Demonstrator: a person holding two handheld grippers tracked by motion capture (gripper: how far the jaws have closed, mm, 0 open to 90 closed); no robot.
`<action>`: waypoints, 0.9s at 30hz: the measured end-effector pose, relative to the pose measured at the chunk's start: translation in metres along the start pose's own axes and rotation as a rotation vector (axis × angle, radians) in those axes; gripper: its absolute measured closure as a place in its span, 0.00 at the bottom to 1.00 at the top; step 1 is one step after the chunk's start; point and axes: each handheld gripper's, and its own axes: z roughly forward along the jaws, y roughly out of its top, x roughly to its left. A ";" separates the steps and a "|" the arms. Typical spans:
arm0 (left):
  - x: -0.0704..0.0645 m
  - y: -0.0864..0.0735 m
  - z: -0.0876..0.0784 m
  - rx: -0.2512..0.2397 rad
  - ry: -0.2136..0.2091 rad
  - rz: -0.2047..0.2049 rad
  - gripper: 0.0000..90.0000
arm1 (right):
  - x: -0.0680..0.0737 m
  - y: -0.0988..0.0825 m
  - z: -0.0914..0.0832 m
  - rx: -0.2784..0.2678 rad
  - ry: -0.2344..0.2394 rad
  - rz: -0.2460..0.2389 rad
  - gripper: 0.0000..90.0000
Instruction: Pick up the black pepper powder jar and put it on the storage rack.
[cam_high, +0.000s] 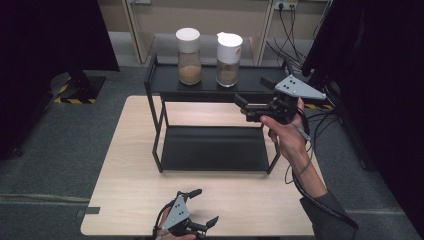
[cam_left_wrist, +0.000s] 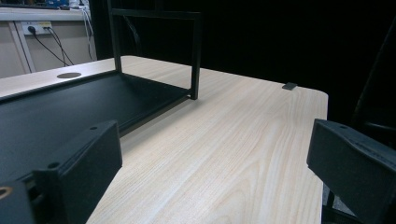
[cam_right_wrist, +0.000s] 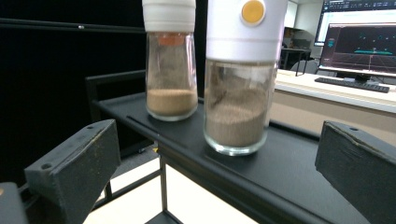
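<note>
Black metal frames the two-tier shelf rack (cam_high: 210, 90) that is standing on the pale wooden table (cam_high: 125, 185), and on its upper tier two clear glass jars are sitting side by side, close together but not touching. I am holding the right gripper (cam_high: 243, 107) level with that upper tier, at its right end, pointing toward the jars. Its jaws are standing wide apart with nothing between them. In the right gripper view the nearer jar, the glass one with the tall white cap and orange button (cam_right_wrist: 238, 79), is standing upright just ahead of the gap between the jaws, filled partway with brown powder. The glass jar with the short white screw lid (cam_right_wrist: 170, 65) is standing behind it and to the left, holding a lighter tan powder.

I am resting the left gripper (cam_high: 205, 206) low over the near edge of the table, well away from the rack's jars. Its jaws are spread open too, gripping nothing. In the left gripper view they are framing bare wood grain, with the rack's flat black bottom tray (cam_left_wrist: 56, 107) lying to the left and a small grey tab (cam_left_wrist: 289, 86) sitting at the table's far edge.
</note>
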 end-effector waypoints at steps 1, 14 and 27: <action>0.000 0.000 0.000 0.000 -0.001 -0.001 0.03 | 0.000 -0.002 -0.002 -0.001 0.002 0.003 0.01; 0.000 -0.001 0.000 0.000 0.006 0.000 0.03 | -0.004 -0.030 -0.020 0.007 0.020 0.005 0.01; 0.000 -0.001 0.000 0.000 0.010 -0.001 0.03 | -0.002 -0.058 -0.034 0.020 0.040 0.020 0.00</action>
